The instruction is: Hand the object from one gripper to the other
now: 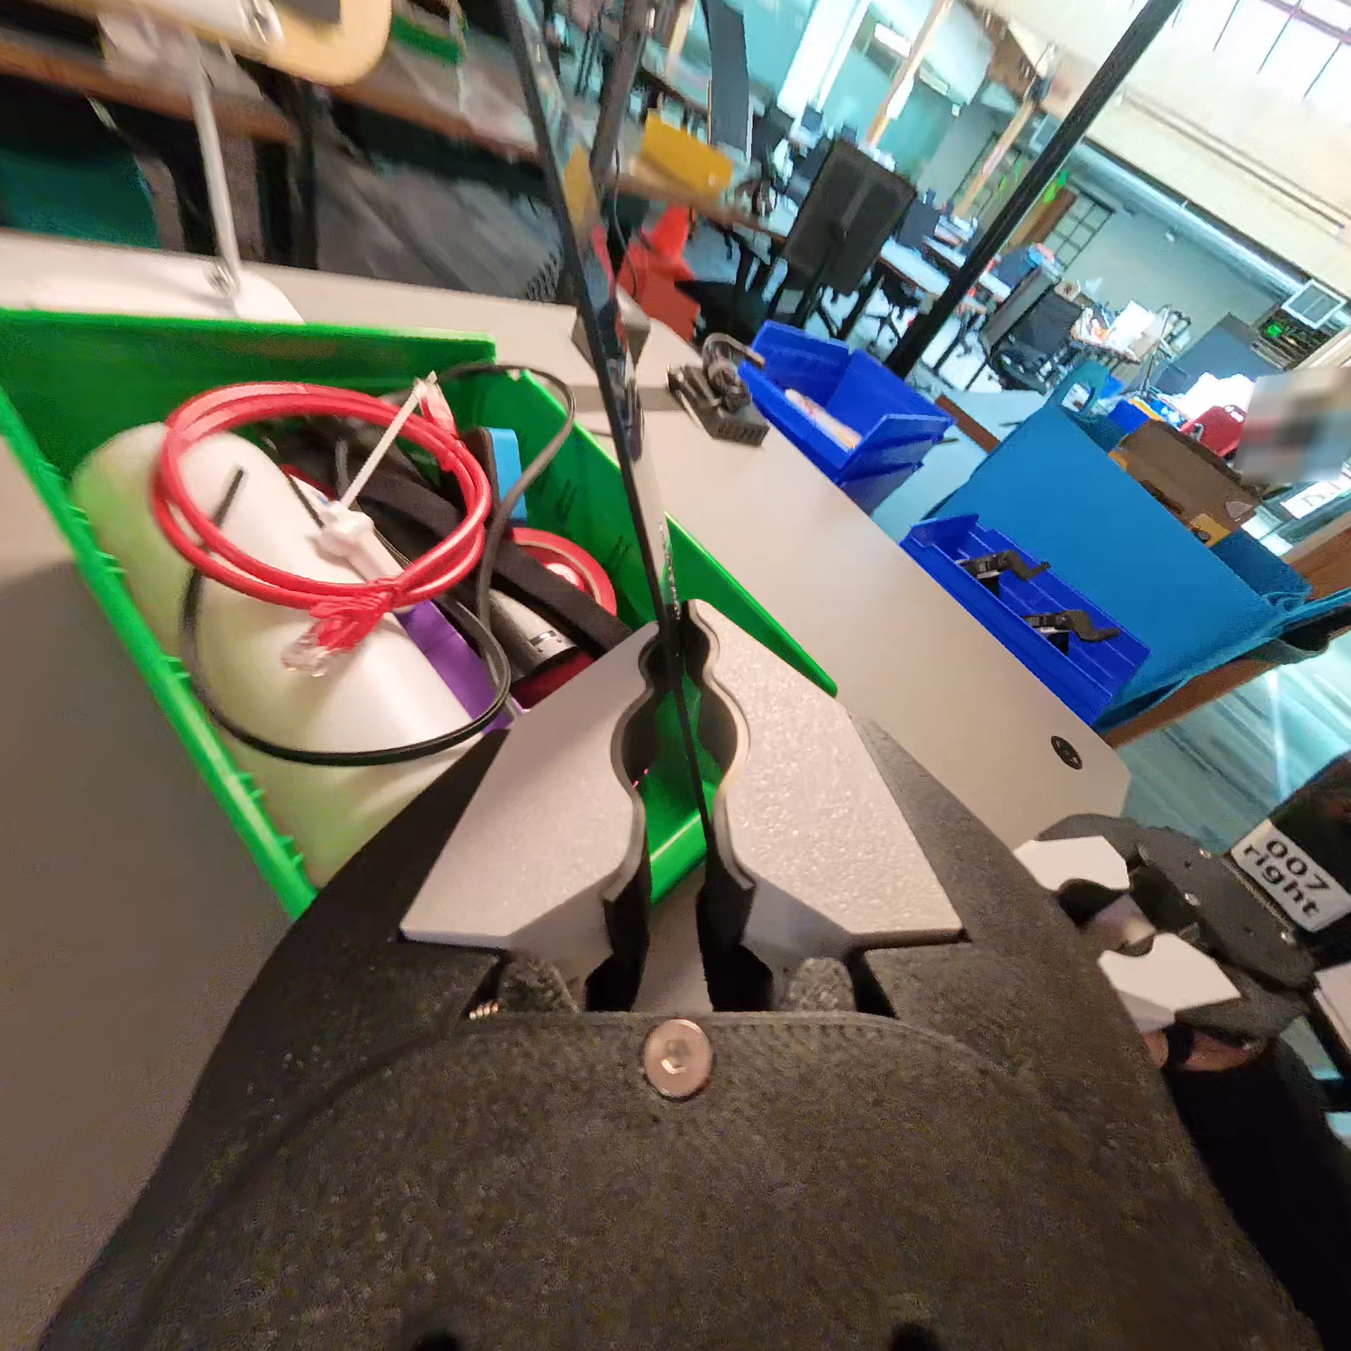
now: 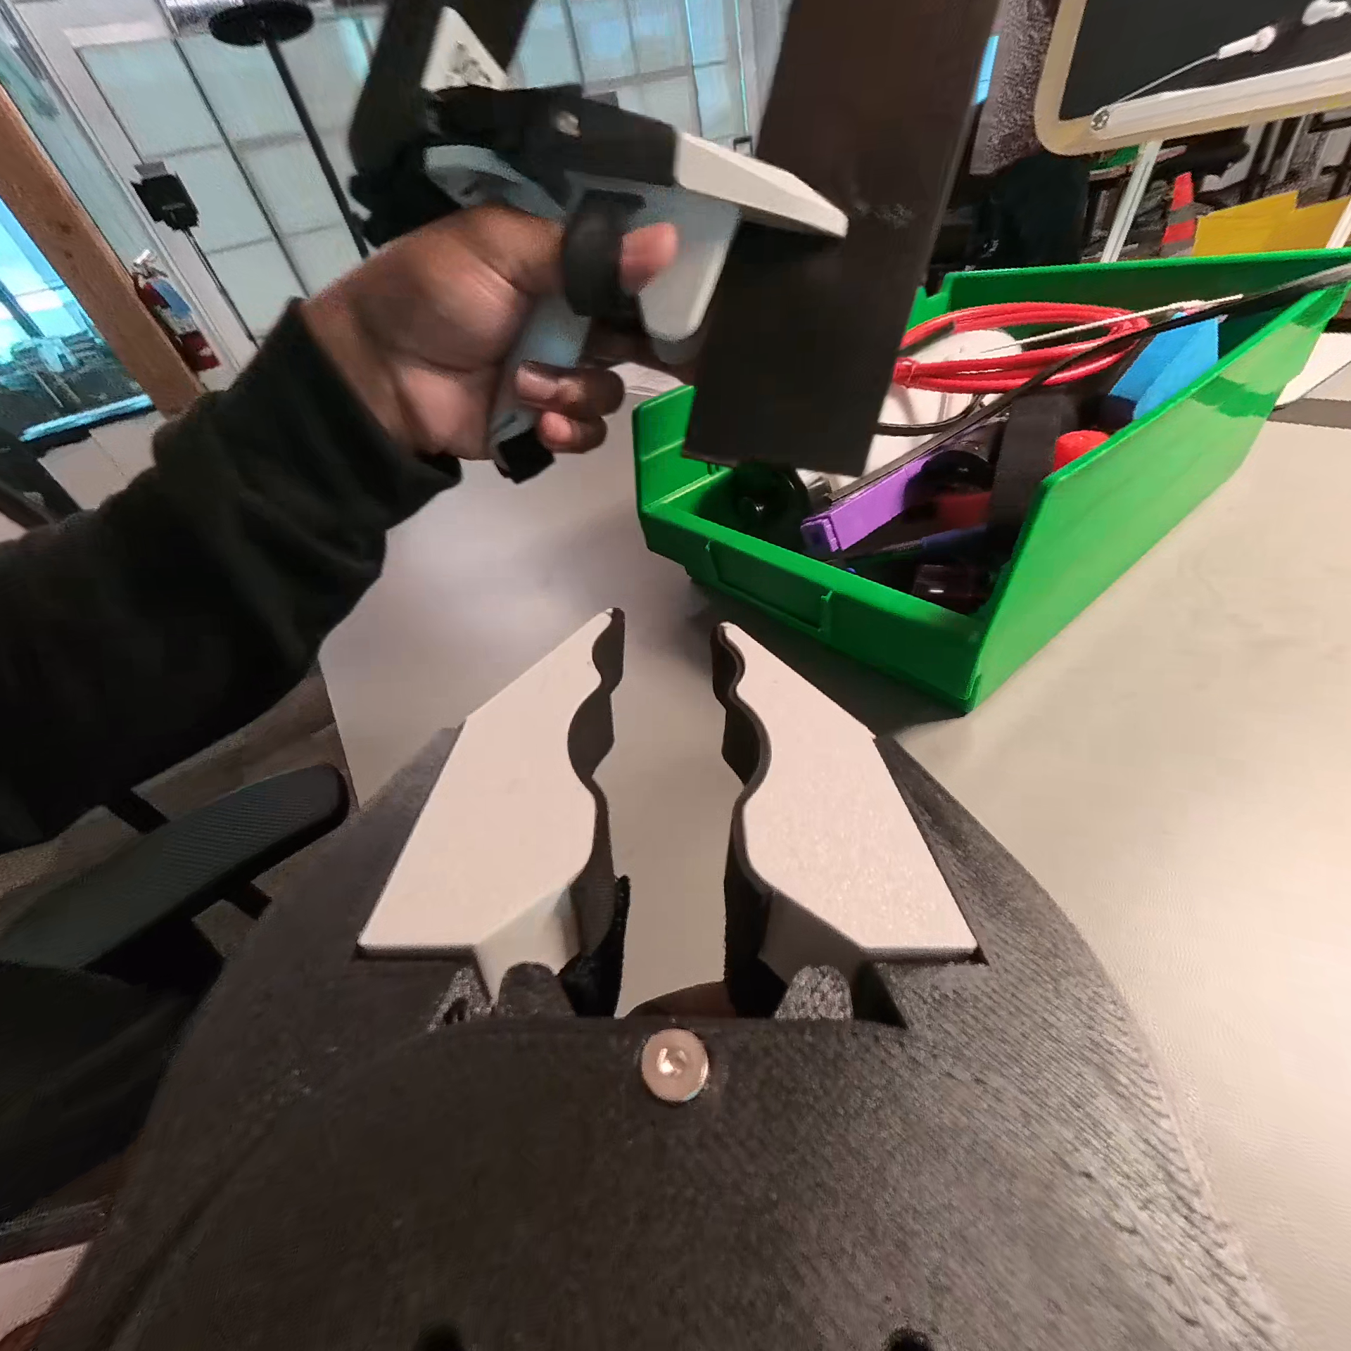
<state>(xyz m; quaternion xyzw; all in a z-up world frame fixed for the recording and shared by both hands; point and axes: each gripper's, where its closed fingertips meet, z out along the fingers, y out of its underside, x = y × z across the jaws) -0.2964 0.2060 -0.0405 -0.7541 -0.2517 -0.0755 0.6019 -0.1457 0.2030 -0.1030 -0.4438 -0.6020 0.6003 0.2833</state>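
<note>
**Handover pending: strip held by left, right not yet on it**

A grey tabletop (image 2: 1096, 841) fills the space ahead of and below both sets of jaws. A green plastic bin (image 2: 899, 643), crammed w/ a red coiled cable (image 1: 322, 497), a white plastic bottle (image 1: 351, 680) and a purple block (image 2: 863, 523), is seen just beyond the left jaws and ahead-right of the right jaws.

The task's thing, a flat thin black strip (image 2: 826, 241), is seen edge-on in the left wrist view, running up from between the jaw tips; in the right wrist view its broad face hangs above and ahead of the right jaws, over the bin's near end.

Left gripper (image 1: 676, 621): jaws pressed together on the strip near its lower part. Right gripper (image 2: 667, 625): jaws apart, nothing between them, well below the strip.

Step judged: pre-transfer approach. Next move calls for the right gripper to be raised and lined up so a free section of strip sits between its pads, then closed before the left is released. Thin edge = alignment must be careful.
</note>
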